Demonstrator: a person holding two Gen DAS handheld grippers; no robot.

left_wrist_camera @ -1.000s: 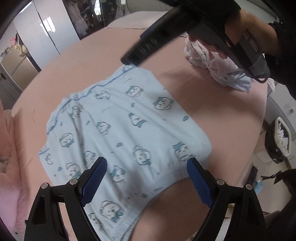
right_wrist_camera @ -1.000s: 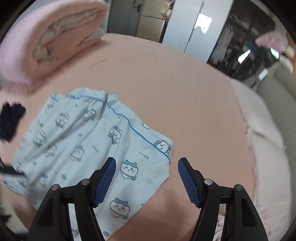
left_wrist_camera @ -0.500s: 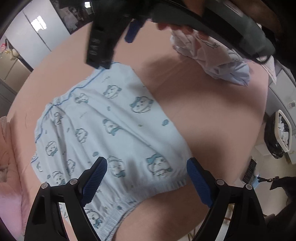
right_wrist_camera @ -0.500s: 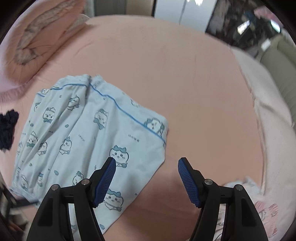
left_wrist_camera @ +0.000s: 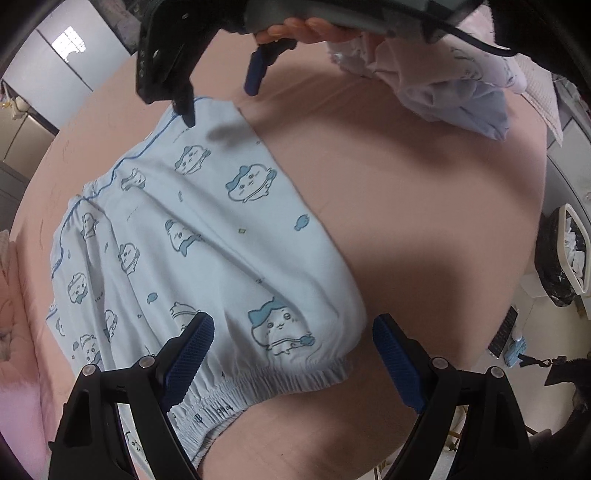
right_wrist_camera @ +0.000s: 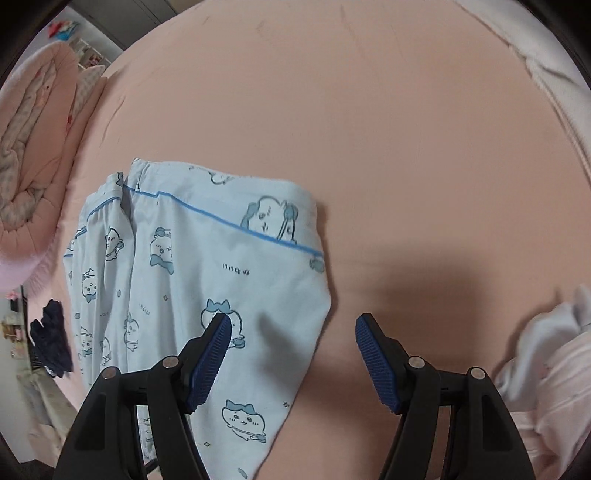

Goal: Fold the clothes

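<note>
Pajama shorts (left_wrist_camera: 192, 251), pale blue with cartoon-animal print and darker blue piping, lie flat on a pink bed sheet (left_wrist_camera: 424, 206). Seen from the left wrist, the left gripper (left_wrist_camera: 291, 354) points steeply down with its blue-padded jaws spread wide and nothing pinched between them; the corner of the elastic waistband (left_wrist_camera: 280, 380) sits in the gap just below the pads, untouched as far as can be seen. Farther out along the shorts, the right gripper (right_wrist_camera: 293, 354) hangs over the opposite end, a bare hand (left_wrist_camera: 314, 31) wrapped around its handle. From its own camera its jaws are likewise parted and empty, the left pad over the printed fabric near the hem corner and the right pad over bare sheet beside it. To the right of that gripper lies a crumpled heap of white and pale pink clothing (right_wrist_camera: 546, 354). Far to its left sit a rolled pink quilt (right_wrist_camera: 33, 155) and a small dark navy garment (right_wrist_camera: 51, 339).
</note>
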